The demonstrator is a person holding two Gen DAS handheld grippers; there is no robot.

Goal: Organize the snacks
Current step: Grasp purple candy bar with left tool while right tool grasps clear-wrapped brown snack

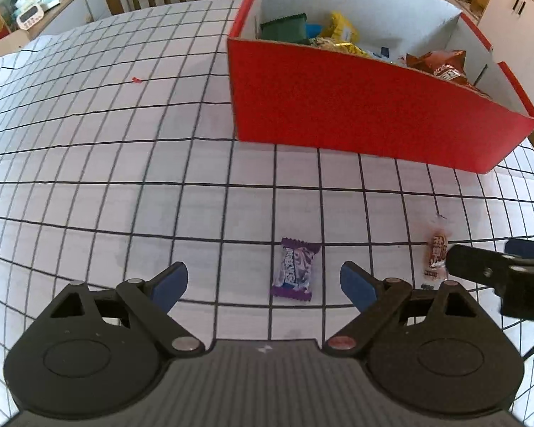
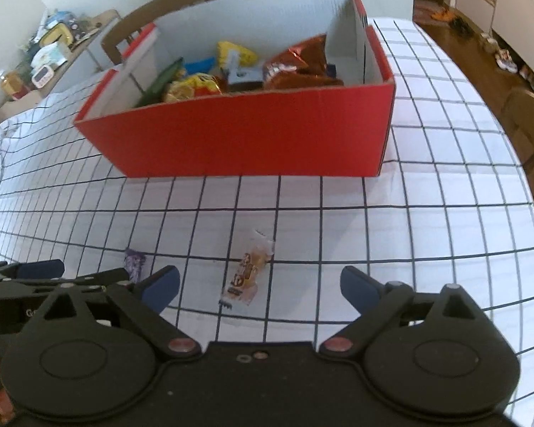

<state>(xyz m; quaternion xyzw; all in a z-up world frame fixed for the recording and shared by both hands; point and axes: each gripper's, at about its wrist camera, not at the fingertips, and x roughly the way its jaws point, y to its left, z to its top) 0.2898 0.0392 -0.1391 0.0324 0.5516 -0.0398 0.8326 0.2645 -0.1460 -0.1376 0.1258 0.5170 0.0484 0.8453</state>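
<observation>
Snacks already filled the red box (image 2: pixel 252 135) at twelve o'clock; two stayed loose on the tabletop (image 1: pixel 89 142). Both the left gripper (image 1: pixel 263 283) and the right gripper (image 2: pixel 260 284) hung with jaws spread wide, holding nothing. The purple packet (image 1: pixel 293 270) lay between the left jaws, the orange packet (image 2: pixel 247 274) between the right. I judged each should descend straight (astride its wrapper's narrow width) before closing. Wrapper lettering was too blurred to read.

Counter (image 1: pixel 89 163) covered with white cloth with black grid lines, red cardboard box (image 1: pixel 356 114) standing on it, purple candy packet (image 1: pixel 293 272) and orange snack packet (image 1: pixel 436 258) lying apart before the box, small red scrap (image 1: pixel 136 79) farther off
</observation>
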